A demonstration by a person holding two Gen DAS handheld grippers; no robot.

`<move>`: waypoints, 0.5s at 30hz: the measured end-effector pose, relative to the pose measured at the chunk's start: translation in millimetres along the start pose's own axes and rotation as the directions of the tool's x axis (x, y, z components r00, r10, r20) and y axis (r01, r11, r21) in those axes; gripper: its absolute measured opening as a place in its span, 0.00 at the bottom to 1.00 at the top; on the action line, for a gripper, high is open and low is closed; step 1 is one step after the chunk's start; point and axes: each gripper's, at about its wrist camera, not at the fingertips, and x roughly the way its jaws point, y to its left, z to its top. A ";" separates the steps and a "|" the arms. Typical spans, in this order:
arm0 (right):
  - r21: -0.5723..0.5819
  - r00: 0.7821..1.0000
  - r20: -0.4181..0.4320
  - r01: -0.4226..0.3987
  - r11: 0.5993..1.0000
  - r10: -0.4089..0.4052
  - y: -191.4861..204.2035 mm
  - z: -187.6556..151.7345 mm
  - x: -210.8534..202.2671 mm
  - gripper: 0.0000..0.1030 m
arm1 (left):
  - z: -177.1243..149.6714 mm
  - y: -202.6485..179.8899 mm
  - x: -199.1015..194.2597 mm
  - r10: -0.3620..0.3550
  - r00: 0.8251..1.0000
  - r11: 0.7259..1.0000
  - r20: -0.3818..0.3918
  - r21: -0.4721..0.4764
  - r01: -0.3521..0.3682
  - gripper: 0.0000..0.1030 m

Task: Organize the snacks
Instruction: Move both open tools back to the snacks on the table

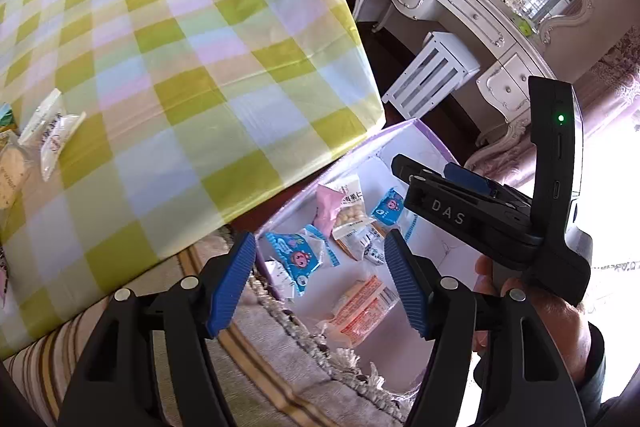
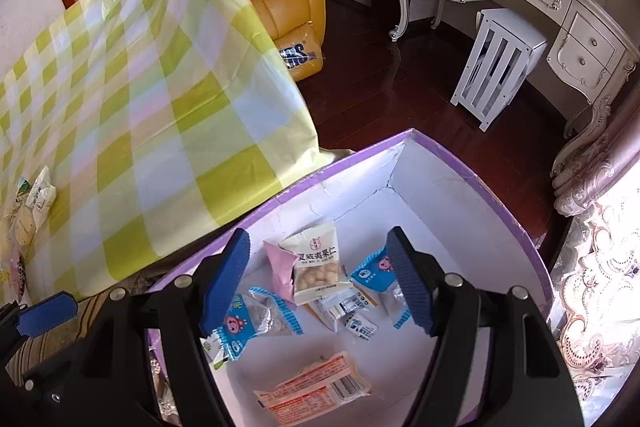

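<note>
Both jaws spread and empty: the right gripper (image 2: 320, 281) hangs over snack packets (image 2: 318, 263) lying flat at mixed angles in the purple box (image 2: 472, 163), left gripper (image 1: 320, 285) beside it

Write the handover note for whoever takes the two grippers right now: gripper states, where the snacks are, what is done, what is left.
Left gripper: open, empty, above the edge of the box.
Right gripper: open, empty, over the inside of the box.
Purple box: on the floor beside the table, holding several packets: a nut packet, a pink packet, blue packets, an orange packet and a few small ones.
Done: those packets are in the box.
Left: more packets lie at the left edge of the checked tablecloth; fetch them and drop them in.
</note>
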 end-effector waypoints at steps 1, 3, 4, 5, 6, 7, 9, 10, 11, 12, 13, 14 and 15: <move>-0.008 1.000 0.009 -0.011 1.000 0.011 5.9 0.8 -4.1 0.72 | -1.0 5.4 -6.9 0.013 1.000 1.000 0.016 -0.009 -0.013 0.65; -0.025 0.999 0.025 -0.031 0.999 0.031 19.0 2.3 -11.8 0.73 | -3.5 18.2 -22.2 0.040 0.998 0.999 0.049 -0.034 -0.038 0.66; -0.033 0.998 0.032 -0.043 0.999 0.044 25.7 2.8 -15.5 0.73 | -5.2 25.0 -29.8 0.056 0.996 0.998 0.066 -0.047 -0.053 0.66; -0.041 0.998 0.040 -0.055 0.998 0.057 32.8 3.3 -19.0 0.73 | -7.3 32.3 -37.8 0.072 0.994 0.996 0.084 -0.061 -0.067 0.66; -0.051 0.997 0.046 -0.066 0.997 0.068 40.4 3.6 -22.4 0.74 | -9.4 39.9 -45.2 0.086 0.991 0.994 0.098 -0.077 -0.079 0.67; -0.061 0.996 0.050 -0.077 0.995 0.081 48.1 3.6 -25.5 0.74 | -11.3 47.3 -51.8 0.100 0.989 0.992 0.111 -0.092 -0.090 0.67; -0.079 0.993 0.052 -0.102 0.992 0.106 63.4 3.9 -31.0 0.74 | -16.0 63.9 -65.8 0.130 0.982 0.986 0.137 -0.126 -0.113 0.67; -0.088 0.992 0.052 -0.112 0.990 0.116 71.7 4.0 -33.7 0.74 | -18.1 72.6 -72.5 0.143 0.978 0.982 0.149 -0.143 -0.122 0.67; -0.099 0.991 0.051 -0.120 0.988 0.126 79.8 4.0 -35.8 0.74 | -19.9 81.6 -79.6 0.158 0.974 0.978 0.162 -0.159 -0.132 0.68; -0.110 0.990 0.050 -0.130 0.985 0.136 88.0 3.7 -38.1 0.74 | -22.1 91.4 -86.3 0.177 0.969 0.973 0.175 -0.180 -0.145 0.69; -0.120 0.988 0.049 -0.141 0.983 0.147 96.3 3.7 -40.1 0.74 | -24.5 102.3 -93.2 0.193 0.963 0.967 0.189 -0.205 -0.154 0.69; -0.130 0.986 0.047 -0.153 0.980 0.160 104.6 3.7 -41.3 0.74 | -27.1 113.9 -100.3 0.208 0.957 0.960 0.201 -0.230 -0.161 0.69; -0.140 0.984 0.044 -0.164 0.976 0.172 113.1 3.6 -41.9 0.74 | -29.8 126.1 -107.1 0.226 0.950 0.951 0.213 -0.259 -0.168 0.69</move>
